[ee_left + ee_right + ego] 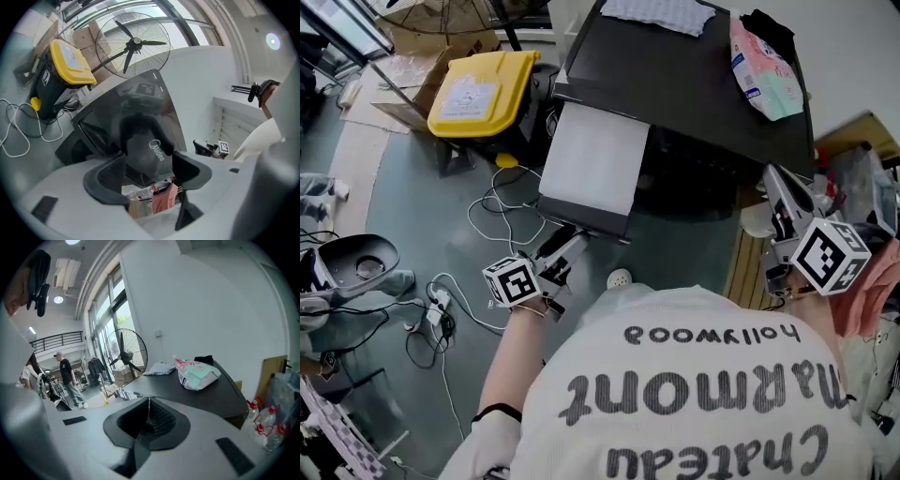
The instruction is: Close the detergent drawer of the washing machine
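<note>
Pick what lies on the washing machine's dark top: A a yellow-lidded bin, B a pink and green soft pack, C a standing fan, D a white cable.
B: the pink and green soft pack rests on the washing machine's dark top, toward the head view's right.

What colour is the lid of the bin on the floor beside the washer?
The plastic bin lid is bright yellow; the head view shows it best.

Yellow-lidded bin (483,89) and loose cables (502,202) crowd the left — floor (684,248) before the washing machine (675,75) lies open
</note>
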